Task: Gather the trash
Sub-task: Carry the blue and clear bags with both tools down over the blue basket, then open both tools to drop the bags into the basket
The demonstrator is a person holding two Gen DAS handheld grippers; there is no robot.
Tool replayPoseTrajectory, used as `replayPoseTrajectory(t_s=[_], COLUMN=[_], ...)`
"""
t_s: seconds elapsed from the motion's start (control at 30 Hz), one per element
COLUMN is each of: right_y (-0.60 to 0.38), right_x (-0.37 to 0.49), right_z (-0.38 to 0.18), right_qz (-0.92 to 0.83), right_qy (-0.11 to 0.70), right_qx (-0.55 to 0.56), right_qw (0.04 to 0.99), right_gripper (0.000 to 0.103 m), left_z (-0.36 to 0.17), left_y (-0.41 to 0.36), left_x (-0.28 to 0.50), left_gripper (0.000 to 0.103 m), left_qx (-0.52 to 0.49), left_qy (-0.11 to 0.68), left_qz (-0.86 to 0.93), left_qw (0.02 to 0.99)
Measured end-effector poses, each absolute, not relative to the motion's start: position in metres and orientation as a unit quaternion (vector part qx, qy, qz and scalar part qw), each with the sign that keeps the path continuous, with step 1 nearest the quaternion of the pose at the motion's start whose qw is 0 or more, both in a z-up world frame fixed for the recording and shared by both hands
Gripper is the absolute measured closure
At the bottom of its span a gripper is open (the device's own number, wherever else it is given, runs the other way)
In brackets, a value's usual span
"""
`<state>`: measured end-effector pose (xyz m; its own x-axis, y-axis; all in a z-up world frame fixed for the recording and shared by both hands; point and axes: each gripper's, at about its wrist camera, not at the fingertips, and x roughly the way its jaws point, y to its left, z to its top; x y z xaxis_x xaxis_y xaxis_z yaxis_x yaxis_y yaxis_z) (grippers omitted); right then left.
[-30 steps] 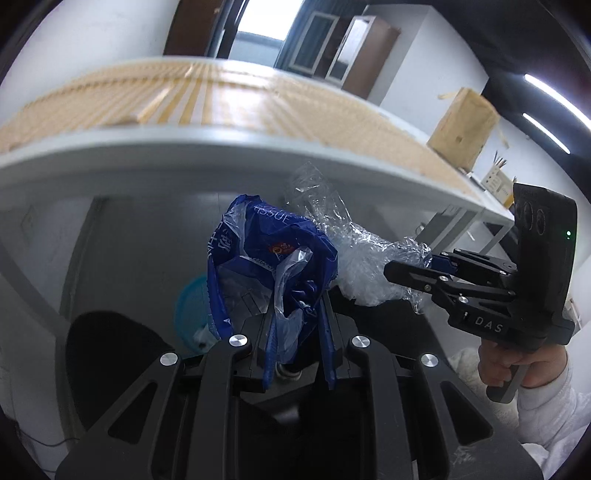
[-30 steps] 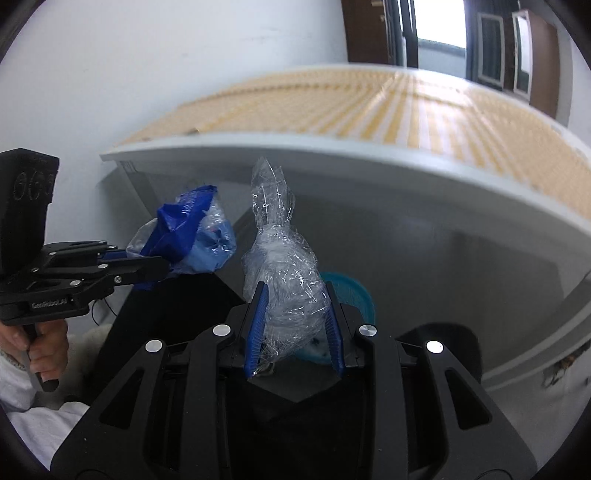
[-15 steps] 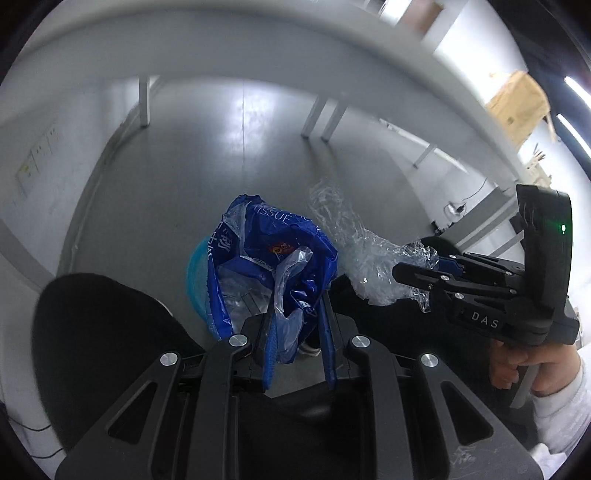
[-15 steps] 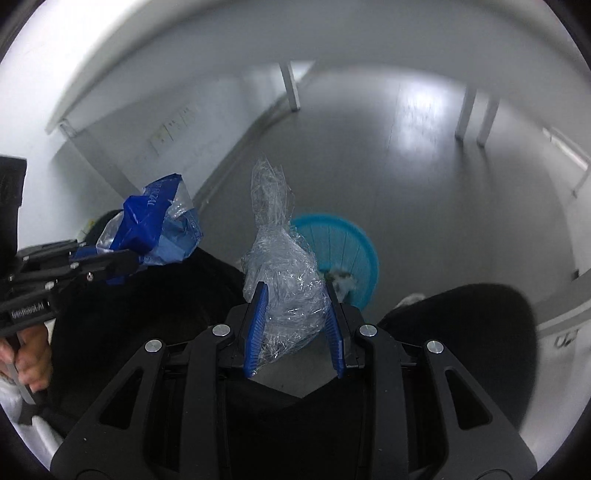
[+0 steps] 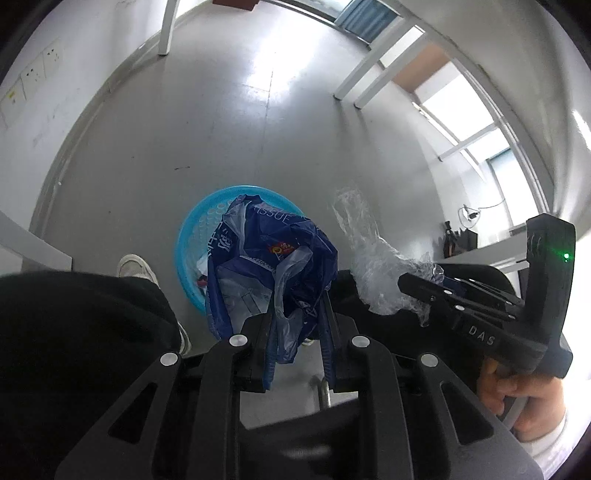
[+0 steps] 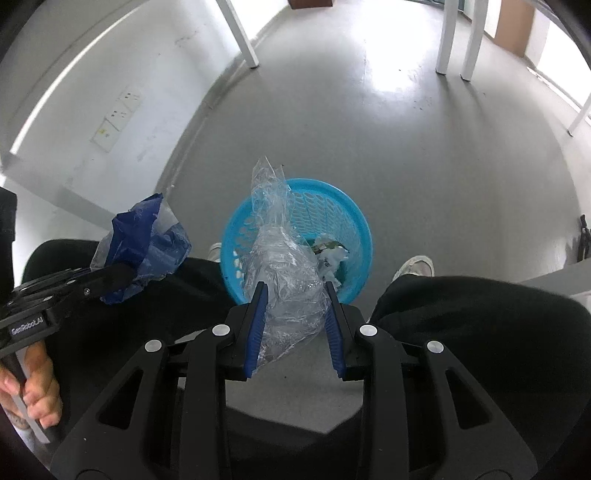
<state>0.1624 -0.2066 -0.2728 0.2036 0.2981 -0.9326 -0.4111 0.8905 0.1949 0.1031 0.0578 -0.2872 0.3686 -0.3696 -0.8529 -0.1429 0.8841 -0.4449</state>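
Observation:
My left gripper (image 5: 297,321) is shut on a crumpled blue tissue wrapper (image 5: 266,266) and holds it above a round blue mesh basket (image 5: 192,236) on the floor. My right gripper (image 6: 293,299) is shut on a wad of clear plastic film (image 6: 284,266), held over the same basket (image 6: 354,221), which holds some crumpled trash (image 6: 330,254). The right gripper (image 5: 410,288) with the film (image 5: 373,266) shows at the right of the left wrist view. The left gripper (image 6: 110,277) with the blue wrapper (image 6: 144,240) shows at the left of the right wrist view.
The person's black-trousered legs (image 6: 480,325) and white shoes (image 6: 413,266) flank the basket. White table legs (image 6: 243,33) stand on the grey floor further off. A white wall with sockets (image 6: 118,114) runs along the left.
Both grippers have tilted down from the table edge toward the floor. The blue basket now lies right below both held pieces of trash. Both grips are unchanged.

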Motion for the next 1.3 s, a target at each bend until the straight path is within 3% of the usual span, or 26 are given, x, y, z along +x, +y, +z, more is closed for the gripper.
replayPoseTrajectory(t_s=[1.1, 1.17, 1.23, 1.3], right_y=[-0.186, -0.187, -0.189, -0.191], right_x=[0.26, 0.263, 0.266, 0.266], right_z=[-0.407, -0.409, -0.408, -0.406], right_qz=[0.15, 0.146, 0.144, 0.144], right_qy=[0.712, 0.714, 0.713, 0.71], right_qx=[-0.033, -0.022, -0.013, -0.002], right_qw=[0.686, 0.685, 0.686, 0.689], right_gripper=[0.071, 0.057, 0.056, 0.048], left_z=[-0.41, -0.41, -0.407, -0.404], left_y=[0.053, 0.056, 0.06, 0.064], left_x=[0.205, 0.208, 0.211, 0.211], left_gripper=[0.084, 0.073, 0.048, 0.048], left_qx=[-0.292, -0.305, -0.314, -0.311], left_qy=[0.667, 0.66, 0.649, 0.643], left_qz=[0.024, 0.021, 0.02, 0.031], left_qw=[0.685, 0.687, 0.693, 0.699])
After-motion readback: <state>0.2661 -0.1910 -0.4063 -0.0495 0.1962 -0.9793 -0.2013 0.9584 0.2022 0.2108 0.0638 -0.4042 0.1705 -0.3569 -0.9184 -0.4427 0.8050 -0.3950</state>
